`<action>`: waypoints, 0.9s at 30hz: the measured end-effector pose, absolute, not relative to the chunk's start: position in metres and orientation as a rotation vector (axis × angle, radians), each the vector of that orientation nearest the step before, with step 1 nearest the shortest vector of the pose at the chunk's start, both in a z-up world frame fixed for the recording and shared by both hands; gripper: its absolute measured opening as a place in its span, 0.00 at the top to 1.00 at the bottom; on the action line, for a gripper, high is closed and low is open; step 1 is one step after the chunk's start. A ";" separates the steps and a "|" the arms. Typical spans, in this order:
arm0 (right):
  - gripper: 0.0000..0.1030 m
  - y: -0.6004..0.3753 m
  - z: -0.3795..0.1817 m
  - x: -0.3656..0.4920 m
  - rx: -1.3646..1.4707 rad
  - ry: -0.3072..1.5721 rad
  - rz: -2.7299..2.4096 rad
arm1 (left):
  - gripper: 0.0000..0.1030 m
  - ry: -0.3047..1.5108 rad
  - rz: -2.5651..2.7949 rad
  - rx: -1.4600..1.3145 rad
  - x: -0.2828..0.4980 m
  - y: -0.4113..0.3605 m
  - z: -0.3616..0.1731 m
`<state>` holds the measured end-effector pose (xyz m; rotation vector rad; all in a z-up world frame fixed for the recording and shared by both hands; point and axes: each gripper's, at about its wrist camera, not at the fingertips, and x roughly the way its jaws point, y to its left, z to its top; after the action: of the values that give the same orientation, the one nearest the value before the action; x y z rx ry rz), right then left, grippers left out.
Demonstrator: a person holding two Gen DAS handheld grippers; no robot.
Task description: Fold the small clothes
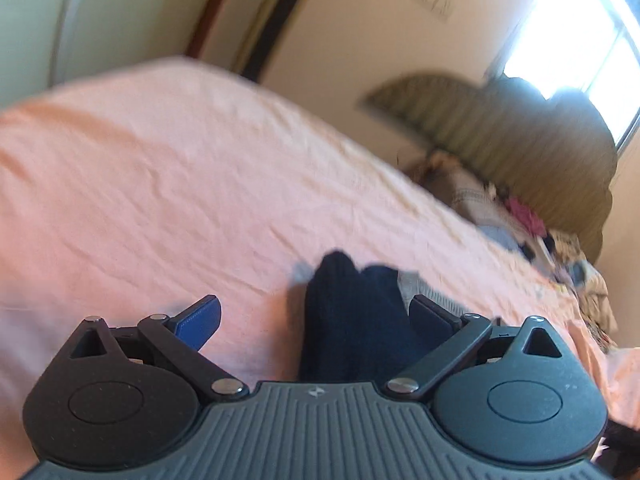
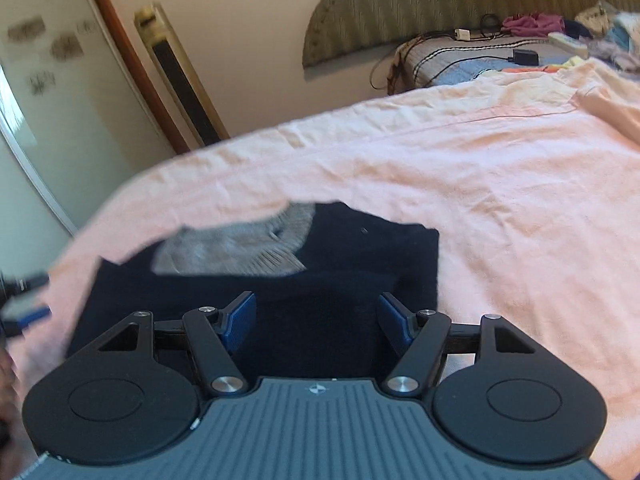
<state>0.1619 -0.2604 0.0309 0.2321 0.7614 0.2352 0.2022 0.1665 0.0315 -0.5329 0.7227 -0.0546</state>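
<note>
A dark navy garment (image 2: 352, 264) lies folded flat on the pink bed sheet (image 2: 480, 200), and a grey ribbed piece (image 2: 240, 248) shows on top of it. My right gripper (image 2: 318, 314) hovers over its near edge, open, the blue pads apart and clear of the cloth. In the blurred left wrist view the same navy garment (image 1: 352, 320) lies bunched between the wide-spread fingers of my left gripper (image 1: 316, 316), which is open; the pads do not press on it. A bit of grey cloth (image 1: 416, 284) peeks out beside it. My left gripper's blue pad (image 2: 36, 314) shows at the left edge of the right wrist view.
The pink sheet (image 1: 160, 180) covers the bed. A green striped headboard (image 2: 440, 4) stands at the far end, with a pile of mixed clothes (image 2: 580, 28) and charger cables (image 2: 460, 56) below it. A wardrobe door (image 2: 60, 120) is beyond the bed's left edge, and a bright window (image 1: 580, 40) is at the right.
</note>
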 end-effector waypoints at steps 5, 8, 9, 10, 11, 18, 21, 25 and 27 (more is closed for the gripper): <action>0.20 -0.256 0.006 0.152 0.185 0.670 0.306 | 0.71 0.788 -0.020 -0.356 0.229 0.140 0.013; 0.08 -0.243 0.005 0.149 0.107 0.663 0.320 | 0.95 0.770 -0.034 -0.265 0.230 0.127 0.015; 0.05 -0.240 0.005 0.150 0.093 0.667 0.324 | 0.96 0.729 -0.017 -0.224 0.225 0.123 0.020; 0.03 -0.240 0.005 0.151 0.092 0.668 0.328 | 0.96 0.676 -0.008 -0.211 0.218 0.123 0.026; 0.03 -0.240 0.005 0.151 0.094 0.667 0.329 | 0.96 0.629 -0.005 -0.216 0.212 0.125 0.032; 0.02 -0.245 0.003 0.151 0.136 0.659 0.340 | 0.94 0.653 0.078 -0.055 0.210 0.112 0.010; 0.02 -0.243 0.004 0.150 0.123 0.659 0.332 | 0.92 0.650 0.114 -0.005 0.204 0.104 0.020; 0.07 -0.256 0.022 0.140 0.259 0.599 0.222 | 0.82 0.516 0.075 -0.037 0.166 0.094 0.052; 0.06 -0.253 0.033 0.136 0.324 0.562 0.255 | 0.34 0.486 -0.043 -0.057 0.154 0.082 0.060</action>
<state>0.1360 -0.2527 0.0331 0.3244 0.5619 0.2545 0.1542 0.0817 0.0597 -0.0573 0.4858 -0.0426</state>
